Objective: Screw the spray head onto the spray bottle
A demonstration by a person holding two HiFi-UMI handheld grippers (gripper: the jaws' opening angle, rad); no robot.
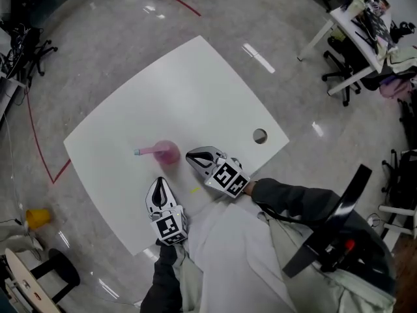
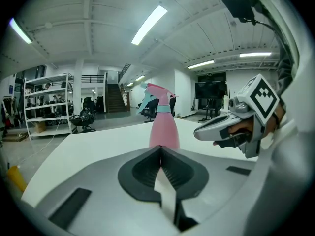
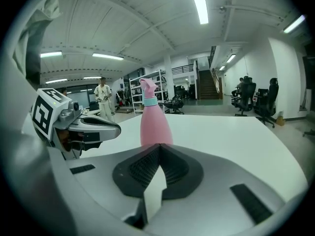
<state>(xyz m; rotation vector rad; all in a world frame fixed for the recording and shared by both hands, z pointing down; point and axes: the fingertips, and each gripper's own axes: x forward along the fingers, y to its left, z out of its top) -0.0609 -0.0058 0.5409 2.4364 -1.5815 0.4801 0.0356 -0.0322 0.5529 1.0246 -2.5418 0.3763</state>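
Observation:
A pink spray bottle (image 1: pixel 165 152) stands upright on the white table (image 1: pixel 195 90), with its pink spray head and teal collar (image 2: pixel 162 109) on top. The nozzle tip (image 1: pixel 137 152) points left in the head view. My left gripper (image 1: pixel 158 189) sits near the table's front edge, just short of the bottle, its jaws shut with nothing between them. My right gripper (image 1: pixel 193 158) is to the right of the bottle, a little apart from it, also shut and empty. Each gripper view shows the bottle (image 3: pixel 154 124) straight ahead beyond the closed jaws, and the other gripper (image 2: pixel 231 127) to one side.
A round cable hole (image 1: pixel 260 136) lies near the table's right corner. A yellow object (image 1: pixel 38 218) sits on the floor at the left. Office chairs and a desk (image 1: pixel 358 38) stand at the far right. A person (image 3: pixel 103 98) stands in the background.

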